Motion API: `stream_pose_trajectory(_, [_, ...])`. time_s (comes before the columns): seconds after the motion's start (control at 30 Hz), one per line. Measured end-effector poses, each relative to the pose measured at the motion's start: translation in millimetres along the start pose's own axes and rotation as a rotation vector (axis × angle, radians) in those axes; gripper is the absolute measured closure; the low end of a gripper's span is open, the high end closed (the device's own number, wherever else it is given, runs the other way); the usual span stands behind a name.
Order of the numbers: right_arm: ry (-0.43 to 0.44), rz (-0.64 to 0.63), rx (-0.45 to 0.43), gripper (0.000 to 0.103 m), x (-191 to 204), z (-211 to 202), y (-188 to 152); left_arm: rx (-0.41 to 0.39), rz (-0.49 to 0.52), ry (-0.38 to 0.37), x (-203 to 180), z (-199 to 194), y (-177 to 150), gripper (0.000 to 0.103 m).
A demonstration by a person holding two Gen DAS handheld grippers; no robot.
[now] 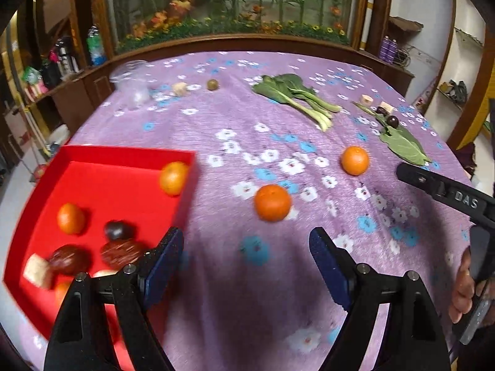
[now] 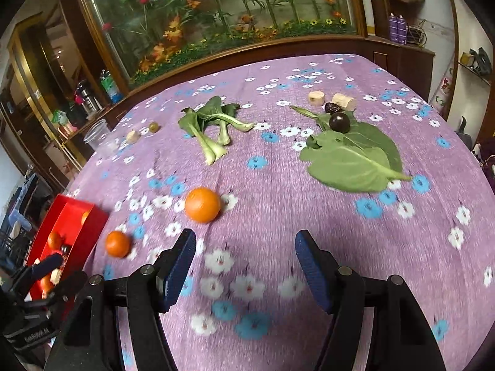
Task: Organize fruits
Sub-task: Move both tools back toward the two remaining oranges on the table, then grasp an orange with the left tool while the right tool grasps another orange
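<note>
Left wrist: orange (image 1: 272,202) just ahead of empty, wide-open left hand-held gripper (image 1: 246,245).

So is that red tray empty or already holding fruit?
Holding fruit. The red tray has oranges and a dark plum inside; two more oranges lie outside on the cloth.
</note>
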State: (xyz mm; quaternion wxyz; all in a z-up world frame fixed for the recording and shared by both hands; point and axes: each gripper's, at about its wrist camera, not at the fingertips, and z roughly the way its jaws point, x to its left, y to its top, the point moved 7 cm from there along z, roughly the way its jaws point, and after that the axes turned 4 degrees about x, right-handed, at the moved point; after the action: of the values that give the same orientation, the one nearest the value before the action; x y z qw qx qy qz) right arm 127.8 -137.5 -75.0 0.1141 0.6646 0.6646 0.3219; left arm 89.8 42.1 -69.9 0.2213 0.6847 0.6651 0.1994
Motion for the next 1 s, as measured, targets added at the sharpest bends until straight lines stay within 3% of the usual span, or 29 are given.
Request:
stream_pose_trajectory(0.1, [0.009, -0.011, 0.022, 0.032, 6.9, 14.5, 10.0, 0.009, 0.008, -0.031, -8.1, 15.4, 11.9, 0.021])
stream_pose_trajectory(0.23, [-0.001, -0.062, 0.054, 0.032, 24.5, 40.1, 21.4, 0.024, 0.020, -0.019, -12.1, 34.5, 21.4, 0.021])
stream_pose_trajectory(0.43, [-0.013, -0.112, 0.068, 0.032, 39.1, 61.0, 22.1, 0.074, -0.002, -0.036, -8.5, 56.7, 20.4, 0.021])
stream_pose_trajectory(0.63, [-0.029, -0.169, 0.063, 0.034, 44.0, 66.6, 18.6, 0.071, 0.038, 0.016, -15.2, 62.7, 18.3, 0.020])
stream_pose_trajectory(0.83, [-0.052, -0.186, 0.064, 0.040, 45.0, 68.3, 16.0, 0.064, 0.035, 0.022, -17.6, 65.3, 18.5, 0.013])
stream_pose_trajectory(0.93, [-0.071, -0.192, 0.059, 0.046, 43.9, 68.0, 15.3, 0.088, 0.049, 0.005, -23.8, 69.3, 16.7, 0.000])
stream_pose_trajectory(1.0, [-0.068, -0.193, 0.059, 0.048, 44.0, 67.7, 15.4, 0.090, 0.048, 0.002, -24.3, 69.4, 16.5, 0.000])
